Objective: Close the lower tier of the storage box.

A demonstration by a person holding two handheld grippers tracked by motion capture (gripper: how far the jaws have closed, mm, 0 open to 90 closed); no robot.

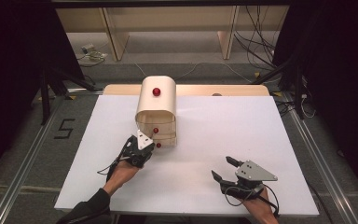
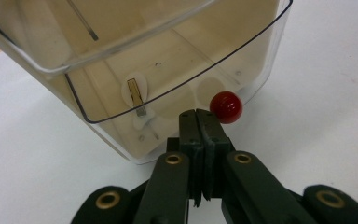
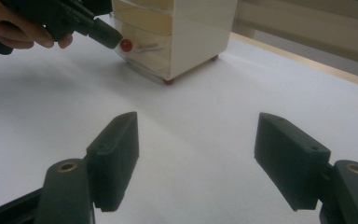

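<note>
A cream drawer cabinet (image 1: 156,105) stands upright at the back middle of the white table (image 1: 242,140). It has clear drawers with red knobs. My left gripper (image 1: 149,141) is at the lowest drawer's front, jaws shut with nothing between them. In the left gripper view its tips (image 2: 196,114) sit just left of the lowest red knob (image 2: 226,106), touching or nearly touching it, in front of the clear drawer (image 2: 168,70). My right gripper (image 1: 223,169) rests low near the front right, open and empty (image 3: 196,140). From there the left gripper (image 3: 106,33) meets the knob (image 3: 126,45).
Bare white table surface lies around both grippers, with the widest stretch to the right of the cabinet. A wooden edge (image 1: 223,89) runs behind the white sheet. Shelving and cables (image 1: 261,42) lie on the floor beyond the table.
</note>
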